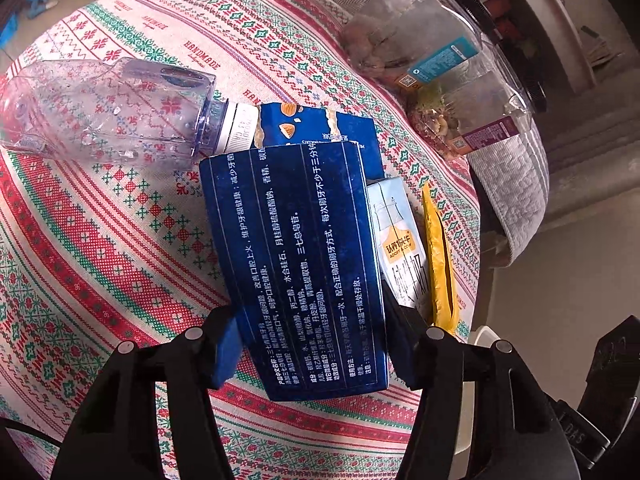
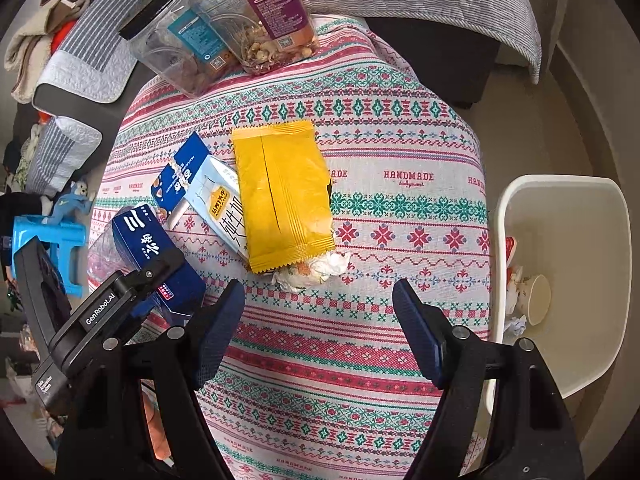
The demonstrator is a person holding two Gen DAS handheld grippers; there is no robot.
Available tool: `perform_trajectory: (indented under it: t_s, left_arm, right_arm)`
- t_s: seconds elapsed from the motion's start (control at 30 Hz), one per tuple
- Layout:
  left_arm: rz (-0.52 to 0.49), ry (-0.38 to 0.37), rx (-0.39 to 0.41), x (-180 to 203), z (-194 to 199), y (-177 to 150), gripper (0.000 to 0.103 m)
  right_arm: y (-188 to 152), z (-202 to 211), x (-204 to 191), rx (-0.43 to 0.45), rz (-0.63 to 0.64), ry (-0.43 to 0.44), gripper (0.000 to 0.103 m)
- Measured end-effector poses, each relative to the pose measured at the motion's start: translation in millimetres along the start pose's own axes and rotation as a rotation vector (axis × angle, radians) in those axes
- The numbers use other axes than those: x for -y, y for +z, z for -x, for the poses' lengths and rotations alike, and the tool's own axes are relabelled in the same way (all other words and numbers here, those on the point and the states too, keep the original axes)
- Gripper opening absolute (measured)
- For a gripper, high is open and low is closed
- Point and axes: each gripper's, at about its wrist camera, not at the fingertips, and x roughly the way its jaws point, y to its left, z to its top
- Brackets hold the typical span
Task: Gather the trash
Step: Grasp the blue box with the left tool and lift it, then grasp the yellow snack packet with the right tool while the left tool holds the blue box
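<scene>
Your left tool (image 1: pixel 312 344) is clamped on one dark blue toothpaste box (image 1: pixel 298 264), long axis running from 6 toward 12 o'clock. Your right tool (image 2: pixel 318 304) stands apart with nothing between its pads. On the surface (image 2: pixel 400 140) you have one clear bottle (image 1: pixel 108 112), one milk carton (image 2: pixel 224 204), one yellow wrapper (image 2: pixel 282 196), one crumpled tissue (image 2: pixel 316 270) and two jars (image 2: pixel 224 28). One white bin (image 2: pixel 568 280) sits at 3 o'clock.

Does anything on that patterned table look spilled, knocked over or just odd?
Yes. A clear plastic bottle lies on its side on the tablecloth, not upright. A crumpled tissue with orange bits pokes out from under the yellow packet. That packet overlaps a milk carton in an untidy heap.
</scene>
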Motion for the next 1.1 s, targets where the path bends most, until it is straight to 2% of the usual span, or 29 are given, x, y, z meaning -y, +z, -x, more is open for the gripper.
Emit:
perform_trajectory:
  t_s: [0.07, 0.17, 0.33, 0.47, 0.53, 0.6, 0.7, 0.77, 0.93, 1.1]
  left_arm:
    - [-0.006, -0.006, 0.000, 0.1, 4.0, 0.9, 0.059]
    - [-0.013, -0.015, 0.003, -0.1, 11.2, 2.6, 0.059]
    - [-0.024, -0.032, 0.007, 2.8, 17.0, 5.2, 0.059]
    - [-0.023, -0.041, 0.005, -0.4, 20.8, 7.4, 0.059]
    - [-0.021, -0.038, 0.009, -3.7, 23.1, 9.2, 0.059]
    - [-0.015, -0.036, 0.012, -6.2, 25.4, 10.6, 0.059]
    - [-0.013, -0.035, 0.016, -9.0, 30.8, 11.7, 0.059]
    - [-0.015, -0.037, 0.019, -8.9, 34.4, 12.1, 0.059]
    - [-0.017, -0.043, 0.031, -6.8, 42.2, 12.8, 0.059]
    - [-0.033, -0.040, 0.037, 1.0, 45.7, 10.3, 0.059]
  right_arm:
    - [0.6, -8.0, -3.2, 0.014, -0.031, 0.014, 0.072]
    - [5.3, -13.0, -3.4, 0.040, -0.095, 0.115, 0.072]
    - [8.1, -36.0, 22.3, 0.006, -0.327, 0.261, 0.072]
    - [11.8, -49.6, 37.6, 0.018, -0.431, 0.264, 0.072]
    - [12.8, -52.5, 38.5, 0.031, -0.445, 0.261, 0.065]
    - [14.3, -53.7, 35.1, 0.040, -0.445, 0.276, 0.042]
    - [16.7, -50.8, 21.6, 0.038, -0.393, 0.273, 0.015]
    - [16.8, -43.8, 10.7, 0.046, -0.349, 0.275, 0.003]
    - [11.5, -18.6, -16.2, 0.063, -0.249, 0.288, 0.001]
    - [3.3, 6.8, -26.0, 0.095, -0.165, 0.256, 0.001]
